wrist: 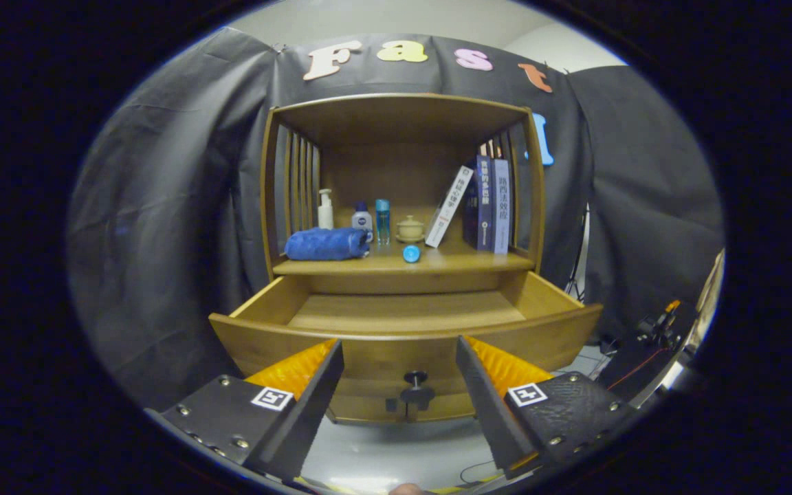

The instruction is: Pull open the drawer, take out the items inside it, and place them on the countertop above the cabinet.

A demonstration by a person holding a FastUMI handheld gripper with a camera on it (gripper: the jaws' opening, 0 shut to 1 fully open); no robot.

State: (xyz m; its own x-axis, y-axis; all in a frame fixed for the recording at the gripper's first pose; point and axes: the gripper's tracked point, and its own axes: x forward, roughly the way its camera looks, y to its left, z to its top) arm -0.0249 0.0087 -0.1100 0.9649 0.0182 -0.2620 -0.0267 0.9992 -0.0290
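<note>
The wooden cabinet's drawer (403, 330) is pulled out toward me, and its bare wooden bottom shows inside. A dark knob (416, 377) sits on the drawer front, just ahead of and between my fingers. My gripper (399, 350) is open, level with the drawer front, holding nothing. On the countertop (451, 262) above the drawer lie a rolled blue towel (327, 244) at the left and a small blue round item (411, 254) near the front edge.
Further back on the countertop stand a white pump bottle (325, 209), two small bottles (362, 218), a tan lidded cup (410, 228) and several books (485, 203) at the right. Slatted side walls enclose the shelf. Equipment with cables (657, 330) stands at the right.
</note>
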